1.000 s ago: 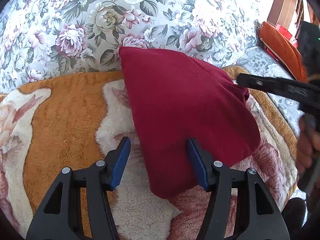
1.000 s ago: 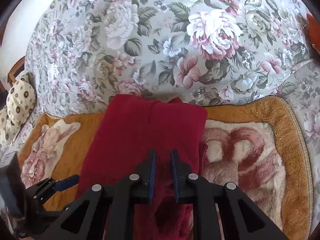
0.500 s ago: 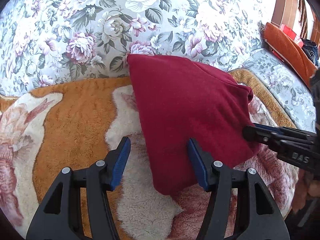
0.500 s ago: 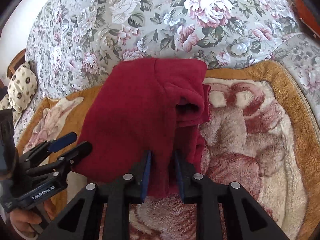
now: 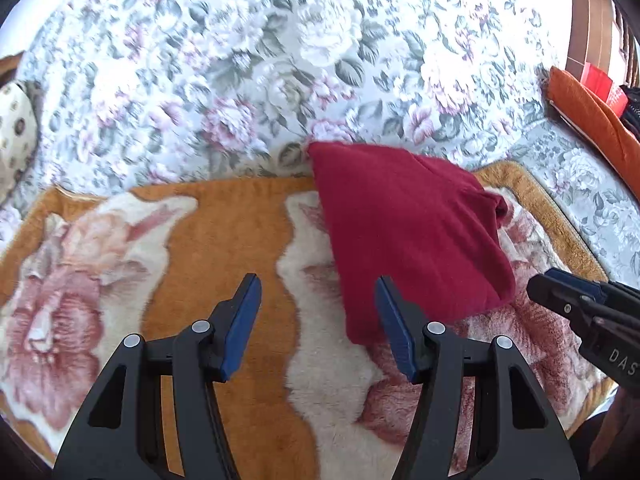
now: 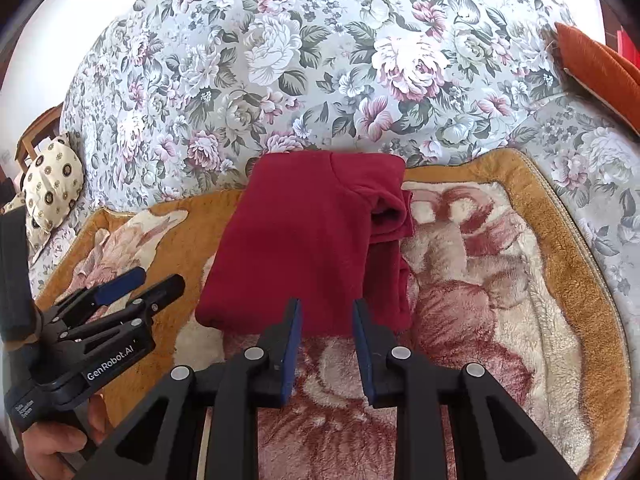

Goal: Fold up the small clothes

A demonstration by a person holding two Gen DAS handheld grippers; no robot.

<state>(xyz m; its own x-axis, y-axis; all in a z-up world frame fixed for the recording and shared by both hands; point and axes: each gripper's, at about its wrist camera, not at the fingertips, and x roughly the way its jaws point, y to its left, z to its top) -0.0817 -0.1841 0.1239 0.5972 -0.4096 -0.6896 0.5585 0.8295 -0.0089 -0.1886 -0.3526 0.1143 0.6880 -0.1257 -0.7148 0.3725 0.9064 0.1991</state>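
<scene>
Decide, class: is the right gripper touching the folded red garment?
Apart. In the right wrist view the right gripper stands open, and blanket pile shows between its fingertips, just short of the red garment's near edge.

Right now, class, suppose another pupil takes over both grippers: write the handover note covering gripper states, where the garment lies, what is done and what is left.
Left gripper: open, holding nothing, beside the near left corner of the red garment.
Right gripper: open, empty, just short of the garment's near edge.
Garment: folded into a compact rectangle on the orange plush blanket, far end against the floral sofa back.
Done: the fold appears made and released.
Left: a rolled bit bulges at the right side; tidy it if wanted, then set the piece aside.
</scene>
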